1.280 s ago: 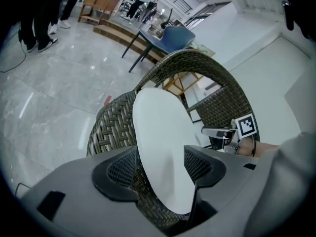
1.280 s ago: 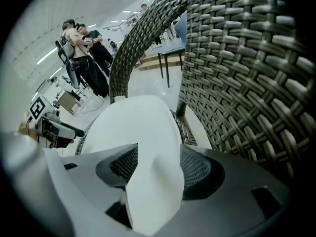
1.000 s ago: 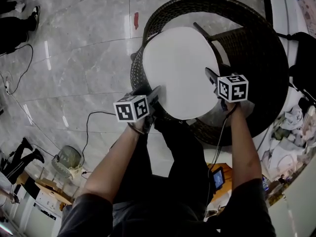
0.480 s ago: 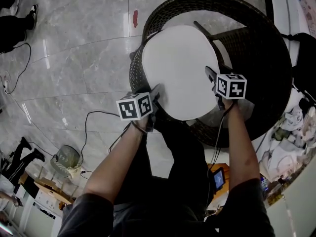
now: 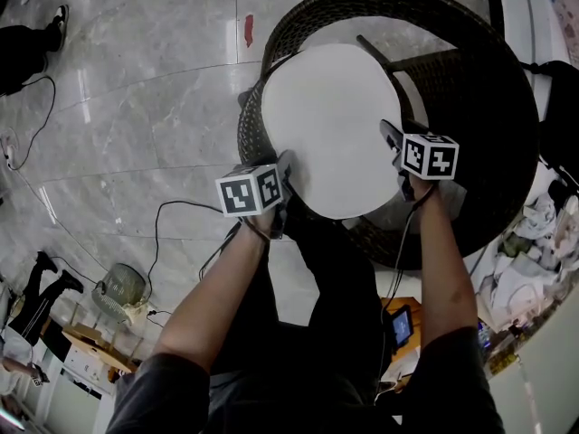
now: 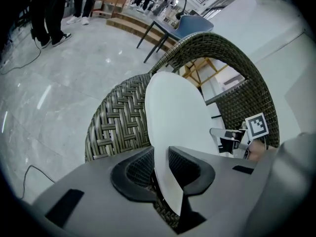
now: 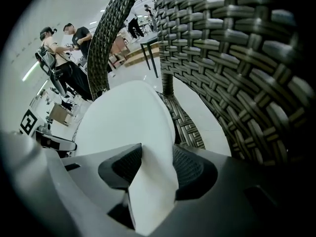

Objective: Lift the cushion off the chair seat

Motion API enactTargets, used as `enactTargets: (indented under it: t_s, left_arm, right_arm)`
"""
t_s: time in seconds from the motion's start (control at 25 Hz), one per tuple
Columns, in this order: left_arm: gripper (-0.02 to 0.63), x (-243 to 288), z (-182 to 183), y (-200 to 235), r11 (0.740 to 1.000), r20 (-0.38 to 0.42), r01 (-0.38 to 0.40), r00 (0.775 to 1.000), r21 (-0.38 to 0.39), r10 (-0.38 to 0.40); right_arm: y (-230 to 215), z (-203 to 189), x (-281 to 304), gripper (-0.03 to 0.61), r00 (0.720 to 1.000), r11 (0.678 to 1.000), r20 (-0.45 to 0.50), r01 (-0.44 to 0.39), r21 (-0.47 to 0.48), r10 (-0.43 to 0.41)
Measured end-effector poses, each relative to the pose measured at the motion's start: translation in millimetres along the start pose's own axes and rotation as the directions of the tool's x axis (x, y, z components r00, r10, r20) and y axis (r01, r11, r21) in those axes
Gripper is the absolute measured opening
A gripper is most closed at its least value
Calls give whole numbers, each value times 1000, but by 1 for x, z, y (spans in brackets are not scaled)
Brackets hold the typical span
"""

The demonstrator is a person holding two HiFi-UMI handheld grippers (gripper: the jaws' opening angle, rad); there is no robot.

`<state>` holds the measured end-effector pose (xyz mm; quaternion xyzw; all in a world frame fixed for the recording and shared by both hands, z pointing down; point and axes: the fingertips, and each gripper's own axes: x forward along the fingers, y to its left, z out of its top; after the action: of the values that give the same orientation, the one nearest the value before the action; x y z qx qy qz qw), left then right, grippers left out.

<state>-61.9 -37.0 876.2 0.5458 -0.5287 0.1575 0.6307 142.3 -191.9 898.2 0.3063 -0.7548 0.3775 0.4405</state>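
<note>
A round white cushion (image 5: 330, 125) lies on the seat of a dark wicker chair (image 5: 479, 89). My left gripper (image 5: 285, 165) is at the cushion's near-left rim. In the left gripper view the jaws are closing, and the left gripper (image 6: 161, 167) pinches the thin cushion (image 6: 173, 117) edge between its pads. My right gripper (image 5: 391, 138) is at the right rim, beside the chair's arm. In the right gripper view the cushion (image 7: 123, 117) edge fills the gap of the right gripper (image 7: 153, 164), unsqueezed. Those jaws are wide and closing.
The wicker back (image 7: 232, 58) rises close on the right. A black cable (image 5: 176, 211) and a small fan (image 5: 122, 292) lie on the marble floor at left. Someone's legs (image 5: 23, 39) show at top left, and clutter (image 5: 534, 233) at the right. People (image 7: 64, 58) stand farther off.
Both hands have stayed almost in place at the cushion's rim. The left gripper has edged slightly in toward the cushion. The cushion has not visibly moved.
</note>
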Motion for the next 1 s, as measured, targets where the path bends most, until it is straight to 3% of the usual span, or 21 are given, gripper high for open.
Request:
enactTargets:
  t_s: [0.16,0.32,0.6,1.0]
  left_arm:
    - [84,1,0,0,1000,8,7,1000,-17,-7]
    - [52,0,0,0,999,9,19,1000,-29,-18]
    - [28,-5,2,-5,999,33,37,999,-36,-36]
    - [26,-43,21,-31,998,47,44,998,38,-46]
  right_arm:
    - [-2,0,-7,113,999,999,18,28,-38,-27]
    - [0,1,-10,68,999,998,31,35,-49,-34]
    - [3,1,-21,44,998,998,56,34,-47,-32]
    - [16,17,-71,44,991,998,124,59,-24,-55]
